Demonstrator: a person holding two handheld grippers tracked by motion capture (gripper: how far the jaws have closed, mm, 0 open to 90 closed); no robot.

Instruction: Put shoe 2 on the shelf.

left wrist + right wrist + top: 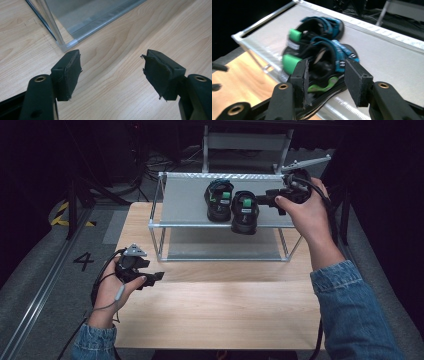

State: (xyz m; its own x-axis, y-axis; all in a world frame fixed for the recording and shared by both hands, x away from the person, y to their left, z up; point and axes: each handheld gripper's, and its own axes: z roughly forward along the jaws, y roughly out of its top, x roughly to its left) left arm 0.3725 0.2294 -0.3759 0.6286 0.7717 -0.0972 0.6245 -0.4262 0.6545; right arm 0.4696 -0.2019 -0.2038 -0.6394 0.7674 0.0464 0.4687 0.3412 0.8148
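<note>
Centrally, a light wooden table [220, 305] carries a metal-framed rack [165, 222] with a grey upper shelf [185, 195] and a lower shelf [225, 251]; dark floor, cables and another frame lie beyond it. One corner post of the rack [51, 22] stands just ahead of the left gripper's jaws.

Two sandals sit side by side on the upper shelf. The near sandal [245, 212] lies at the shelf's front edge, its sole overhanging slightly; the far sandal [219, 200] touches it on the left. Both are black with blue patterned straps [329, 25] and bright green tabs [290, 61]. The right gripper view is blurred, so finer detail cannot be told.

The right gripper [267, 198] reaches level from the right toward the near sandal. Its jaws are spread, one on each side of the sandal's end, and its pads [358, 80] do not press on it. The left gripper [156, 277] rests low over the bare table near the front left, released, with nothing between its pads [72, 72].
</note>
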